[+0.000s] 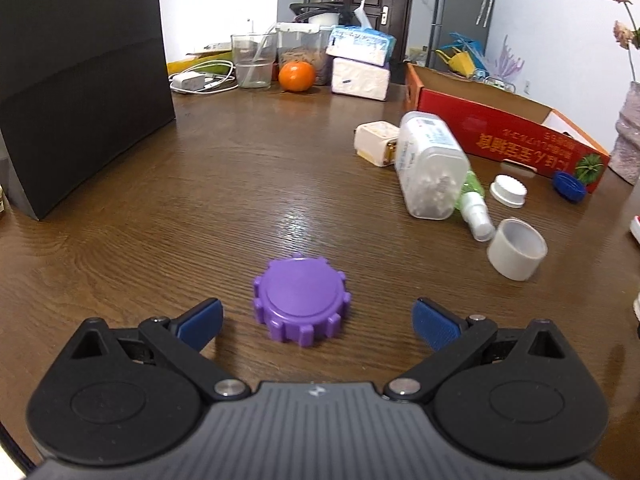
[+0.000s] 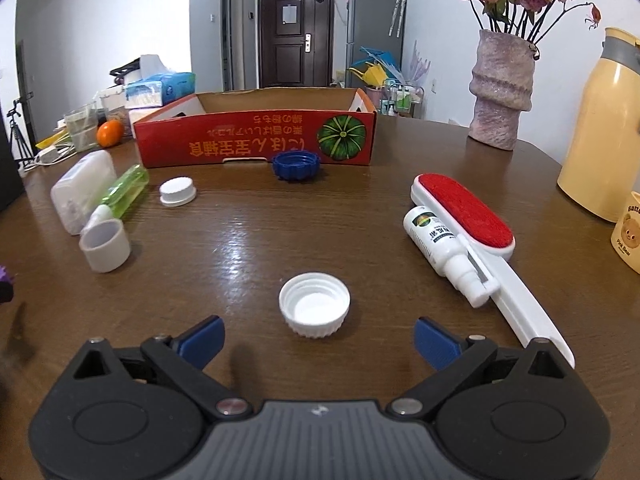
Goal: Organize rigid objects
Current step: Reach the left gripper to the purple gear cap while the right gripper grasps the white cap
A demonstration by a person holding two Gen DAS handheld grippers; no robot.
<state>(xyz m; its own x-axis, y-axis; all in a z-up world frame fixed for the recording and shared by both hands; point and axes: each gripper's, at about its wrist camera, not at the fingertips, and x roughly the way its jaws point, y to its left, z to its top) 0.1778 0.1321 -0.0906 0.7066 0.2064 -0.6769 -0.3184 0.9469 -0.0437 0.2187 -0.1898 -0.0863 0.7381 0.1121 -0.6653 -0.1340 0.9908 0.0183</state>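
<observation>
My left gripper (image 1: 318, 326) is open, its jaws either side of a purple notched lid (image 1: 301, 301) lying flat on the wooden table (image 1: 168, 208). My right gripper (image 2: 318, 342) is open just behind a white screw cap (image 2: 314, 310) lying open side up. A red cardboard box (image 2: 256, 140) stands open at the back; it also shows in the left wrist view (image 1: 504, 132). Loose on the table are a blue lid (image 2: 296, 165), a small white cap (image 2: 177, 191), a grey cup (image 2: 105, 245), a green spray bottle (image 2: 122, 192), a clear swab box (image 2: 80, 196), a white spray bottle (image 2: 444, 250) and a red lint brush (image 2: 468, 216).
A black box (image 1: 80, 80) stands at the left. At the back left are an orange (image 1: 296, 76), tissue packs (image 1: 360, 62), a glass (image 1: 253, 60) and a charger (image 1: 192, 80). A white plug (image 1: 376, 143) lies by the swab box. A vase (image 2: 502, 92), a yellow flask (image 2: 600, 128) and a mug (image 2: 628, 232) stand at the right.
</observation>
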